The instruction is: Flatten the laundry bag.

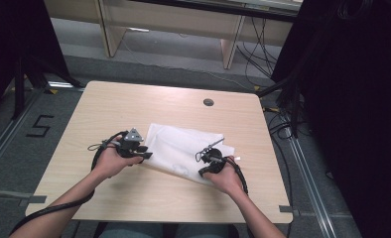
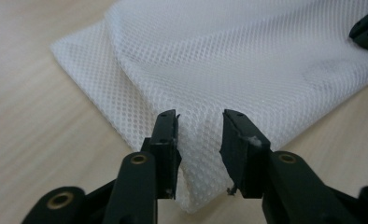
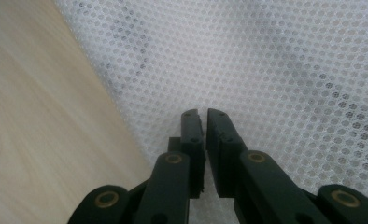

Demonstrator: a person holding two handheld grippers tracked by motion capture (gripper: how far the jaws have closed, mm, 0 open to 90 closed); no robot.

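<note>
A white mesh laundry bag [image 1: 183, 148] lies flat near the middle of a light wooden bench [image 1: 134, 99], just in front of the bench's round cable port [image 1: 208, 102]. The left tongs [image 2: 200, 122], seen from above at the bag's left edge [image 1: 143, 154], stand partly apart with a raised fold of mesh between the jaws; the pads do not appear to press on it. The right tongs [image 3: 203, 113], seen from above at the bag's near right edge [image 1: 203, 166], have their jaws drawn almost together over the mesh, and whether any netting is pinched in the thin gap cannot be told from this close angle. Both hands reach in from the bench's near edge.
</note>
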